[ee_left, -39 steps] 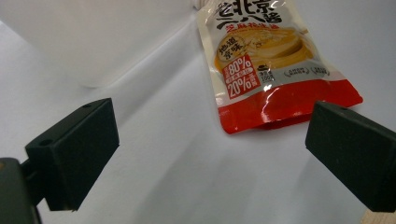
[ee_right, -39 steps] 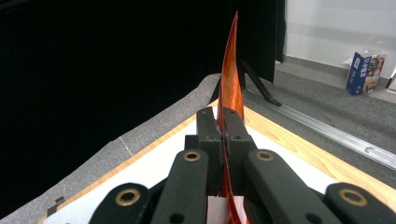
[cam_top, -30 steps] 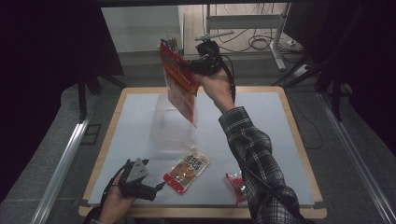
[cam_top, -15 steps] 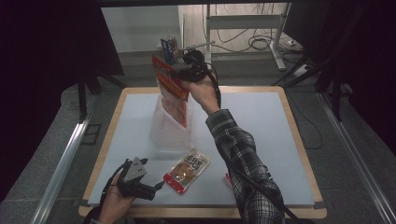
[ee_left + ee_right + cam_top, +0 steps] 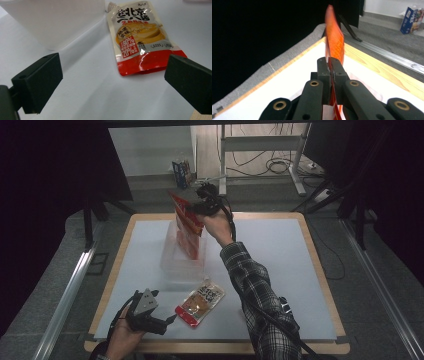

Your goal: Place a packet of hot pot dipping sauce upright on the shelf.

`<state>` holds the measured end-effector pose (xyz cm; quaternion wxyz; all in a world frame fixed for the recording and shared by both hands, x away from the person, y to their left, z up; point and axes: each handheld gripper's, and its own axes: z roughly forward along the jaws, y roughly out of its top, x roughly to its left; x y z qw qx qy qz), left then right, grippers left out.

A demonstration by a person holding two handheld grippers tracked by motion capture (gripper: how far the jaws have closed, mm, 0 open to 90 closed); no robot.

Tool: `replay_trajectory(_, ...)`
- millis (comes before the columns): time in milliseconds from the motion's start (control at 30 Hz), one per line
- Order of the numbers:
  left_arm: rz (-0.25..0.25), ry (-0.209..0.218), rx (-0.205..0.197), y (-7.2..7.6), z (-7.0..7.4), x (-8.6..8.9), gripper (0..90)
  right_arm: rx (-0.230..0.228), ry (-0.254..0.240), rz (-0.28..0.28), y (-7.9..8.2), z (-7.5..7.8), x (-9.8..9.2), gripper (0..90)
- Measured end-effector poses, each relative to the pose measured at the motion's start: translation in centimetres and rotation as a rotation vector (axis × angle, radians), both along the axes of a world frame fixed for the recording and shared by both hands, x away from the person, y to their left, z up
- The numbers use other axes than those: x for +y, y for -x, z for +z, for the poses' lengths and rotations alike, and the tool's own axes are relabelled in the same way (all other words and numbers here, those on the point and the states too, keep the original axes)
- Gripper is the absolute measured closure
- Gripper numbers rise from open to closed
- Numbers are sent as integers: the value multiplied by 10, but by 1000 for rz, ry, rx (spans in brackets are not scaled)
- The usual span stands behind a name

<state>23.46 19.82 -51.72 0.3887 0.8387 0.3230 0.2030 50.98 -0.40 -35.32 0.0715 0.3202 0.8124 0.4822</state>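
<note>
High view: the right gripper [image 5: 192, 207], carried lower and further left than a second ago, is now seen above the clear plastic container [image 5: 182, 257] at the far left-centre of the white table [image 5: 280, 265]. A red sauce pouch [image 5: 187, 227] is clamped between its jaws and hangs downward, its lower end lying over or inside the container's open top; which of the two cannot be told. The pouch, formerly held clear of the container toward the table's far edge, is now lined up with it.

The left gripper [image 5: 167, 320] is unchanged in place, resting at the near left corner of the table, jaws spread wide with nothing between them. A second sauce pouch [image 5: 200, 302] lies flat just beside it, untouched, near the container's front wall.

Right gripper view: the jaws are pressed together on the pouch's edge, the pouch [image 5: 334, 45] rising thin and upright beyond them.

Left gripper view: the flat pouch [image 5: 142, 37] lies ahead between the parted jaws, well short of either pad, with the container [image 5: 55, 20] to its left.
</note>
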Motion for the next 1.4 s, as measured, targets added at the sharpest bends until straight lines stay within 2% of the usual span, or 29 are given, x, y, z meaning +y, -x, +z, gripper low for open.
replay_trajectory(33, -1, -6, -1, 0, 0, 0, 15, -1, 7, 0, -1, -1, 0, 868)
replay_trajectory(67, -2, -8, -1, 0, 0, -1, 15, 4, 42, -6, -2, -8, -1, 865)
replay_trajectory(167, -9, -16, -1, 0, -1, -3, 16, -2, 67, -24, -2, -12, -4, 862)
replay_trajectory(200, -9, -16, -1, 0, -1, -3, 16, -2, 67, -24, -2, -12, -4, 862)
replay_trajectory(300, -9, -19, 0, 0, -1, -4, 16, -23, 110, -37, -1, -9, -9, 828)
replay_trajectory(433, -7, -19, -1, 0, -1, -4, 16, -40, 98, -43, 1, -4, -12, 768)
replay_trajectory(467, -7, -20, -1, 0, -1, -4, 16, -46, 102, -43, 2, -3, -12, 724)
replay_trajectory(500, -7, -20, -1, 0, -1, -4, 16, -59, 111, -46, 3, -1, -13, 637)
replay_trajectory(533, -7, -20, -1, 0, -1, -4, 16, -59, 111, -46, 3, -1, -13, 637)
replay_trajectory(600, -5, -19, -2, 0, -1, -4, 16, -75, 146, -61, 3, -1, -13, 525)
replay_trajectory(667, -5, -19, -3, 0, -1, -4, 16, -87, 159, -71, 4, -2, -13, 461)
replay_trajectory(700, -4, -19, -3, 0, -1, -3, 16, -94, 165, -76, 4, -2, -15, 389)
replay_trajectory(733, -4, -18, -3, 0, -1, -3, 16, -94, 165, -76, 4, -2, -15, 389)
replay_trajectory(767, -3, -19, -4, 0, -1, -3, 16, -93, 177, -81, 4, -3, -15, 320)
replay_trajectory(800, -3, -19, -4, 0, -1, -3, 16, -93, 177, -81, 4, -3, -15, 320)
replay_trajectory(833, -1, -15, -1, 0, -1, -3, 17, -108, 203, -79, 5, -3, -16, 240)
replay_trajectory(867, -1, -15, -1, 0, -1, -3, 16, -108, 203, -79, 5, -3, -16, 240)
replay_trajectory(900, -1, -18, 0, 0, -2, -3, 16, -127, 222, -79, 6, -4, -16, 186)
replay_trajectory(1100, -1, -15, 2, 0, -2, -3, 16, -144, 224, -81, 8, -1, -24, 108)
replay_trajectory(1233, 0, -11, 2, 0, -2, -4, 16, -155, 206, -86, 12, 4, -32, 95)
replay_trajectory(1400, -1, -13, 0, 0, -2, -3, 17, -166, 210, -83, 17, 7, -41, 85)
